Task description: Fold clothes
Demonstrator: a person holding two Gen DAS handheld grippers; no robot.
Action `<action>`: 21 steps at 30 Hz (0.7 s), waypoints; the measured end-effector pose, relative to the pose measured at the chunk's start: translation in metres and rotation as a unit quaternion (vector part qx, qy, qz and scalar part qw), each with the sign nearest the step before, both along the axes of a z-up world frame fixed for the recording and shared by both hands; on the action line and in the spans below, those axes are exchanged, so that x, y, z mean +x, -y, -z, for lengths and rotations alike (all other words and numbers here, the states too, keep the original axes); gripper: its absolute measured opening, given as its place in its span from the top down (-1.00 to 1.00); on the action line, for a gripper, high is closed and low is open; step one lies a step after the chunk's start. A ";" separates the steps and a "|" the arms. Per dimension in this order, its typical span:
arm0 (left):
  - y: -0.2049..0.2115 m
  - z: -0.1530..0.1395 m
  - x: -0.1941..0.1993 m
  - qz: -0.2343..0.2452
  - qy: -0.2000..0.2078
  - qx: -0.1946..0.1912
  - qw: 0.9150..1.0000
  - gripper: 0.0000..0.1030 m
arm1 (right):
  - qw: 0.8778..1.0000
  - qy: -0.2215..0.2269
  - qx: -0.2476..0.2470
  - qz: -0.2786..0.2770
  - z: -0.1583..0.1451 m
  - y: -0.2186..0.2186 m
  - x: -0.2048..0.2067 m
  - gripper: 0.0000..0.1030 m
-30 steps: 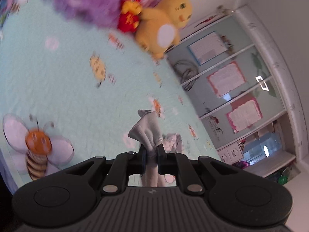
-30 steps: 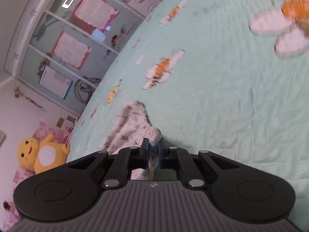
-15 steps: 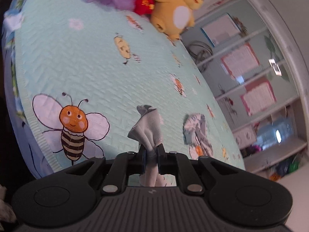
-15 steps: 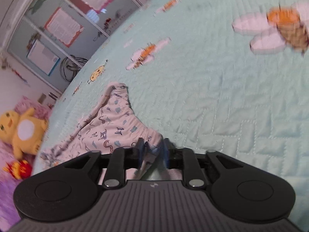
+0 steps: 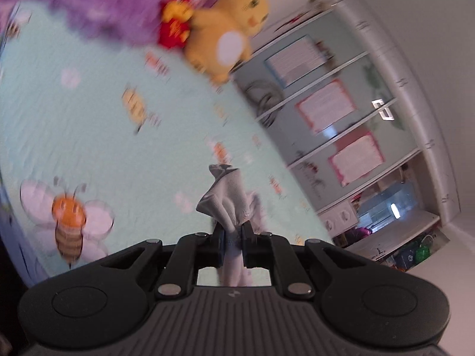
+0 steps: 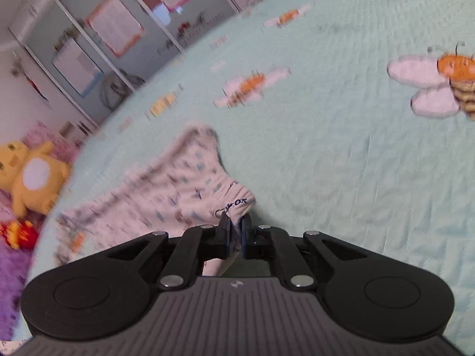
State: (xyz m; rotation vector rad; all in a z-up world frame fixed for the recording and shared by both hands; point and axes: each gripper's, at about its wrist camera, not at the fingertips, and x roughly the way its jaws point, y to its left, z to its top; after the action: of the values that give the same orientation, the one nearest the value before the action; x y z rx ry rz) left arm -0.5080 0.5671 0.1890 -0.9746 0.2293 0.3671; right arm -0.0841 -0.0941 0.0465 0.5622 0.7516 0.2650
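Observation:
A small white garment (image 6: 178, 184) with a fine blue and grey print lies stretched over the mint bedspread (image 6: 326, 148). It runs from the lower middle up and to the left. My right gripper (image 6: 236, 227) grips its near gathered edge: the jaws are closing, and the pads press the cloth between them. In the left wrist view, my left gripper (image 5: 232, 231) is shut on a bunched corner of pale cloth (image 5: 228, 190). That corner stands up above the fingertips, lifted off the bedspread (image 5: 89, 124). This view is blurred.
A yellow plush toy (image 5: 228, 38), a red plush (image 5: 173, 29) and a purple fuzzy blanket (image 5: 89, 6) sit at the far end of the bed. A wardrobe with glass doors (image 5: 341, 112) stands beyond the bed's edge. Large bee prints (image 6: 454, 80) mark the bedspread.
The right jaws opened half a second ago and have closed again on the garment's edge. The garment now lies more spread out. The left gripper swung while keeping its hold.

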 end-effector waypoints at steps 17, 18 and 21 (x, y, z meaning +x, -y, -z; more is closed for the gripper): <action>-0.029 0.066 0.002 -0.063 -0.120 -0.040 0.990 0.80 | 1.000 0.001 0.012 0.006 0.014 0.022 -0.031 0.57; -0.030 0.068 0.000 -0.067 -0.121 -0.042 0.989 0.80 | 1.000 -0.004 0.012 0.006 0.017 0.023 -0.033 0.57; -0.030 0.073 -0.002 -0.066 -0.125 -0.049 0.989 0.80 | 1.000 -0.012 0.024 0.007 0.023 0.024 -0.035 0.53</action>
State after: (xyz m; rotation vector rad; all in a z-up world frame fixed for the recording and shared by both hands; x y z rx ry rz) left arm -0.5102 0.5970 0.1155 -1.0437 0.4155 0.6050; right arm -0.1194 -0.1184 0.0235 0.6167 0.7660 0.2642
